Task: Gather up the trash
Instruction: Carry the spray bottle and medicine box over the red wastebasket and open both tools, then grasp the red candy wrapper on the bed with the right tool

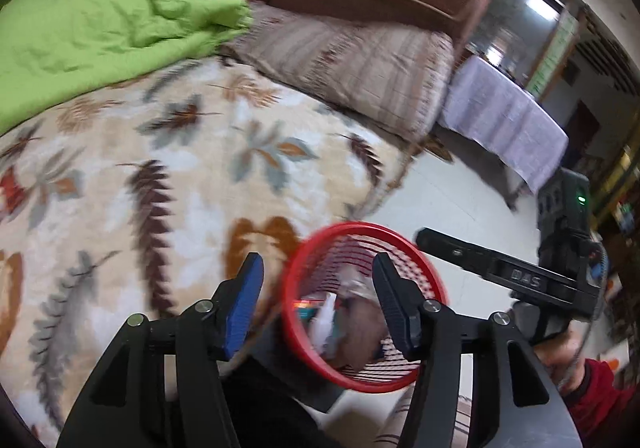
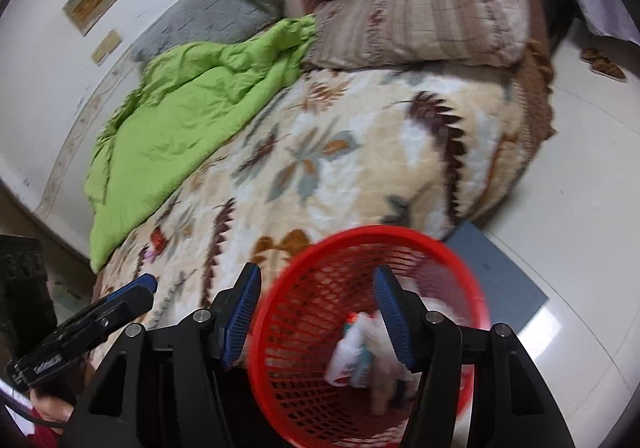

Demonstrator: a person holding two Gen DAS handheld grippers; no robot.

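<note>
A red basket (image 2: 372, 332) holding crumpled wrappers (image 2: 360, 352) is seen on the floor beside the bed, just below and ahead of both tools. The right gripper (image 2: 316, 312) and the left gripper (image 1: 318, 304) are held over it with jaws apart and nothing between the pads. Beyond them, a leaf-patterned blanket (image 2: 320, 175) and a green quilt (image 2: 188, 115) are spread on the bed.

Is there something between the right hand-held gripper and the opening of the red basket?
Nothing visible. The right hand-held gripper sits directly over the open red basket, jaws apart and empty. Crumpled wrappers already lie inside the basket.
</note>
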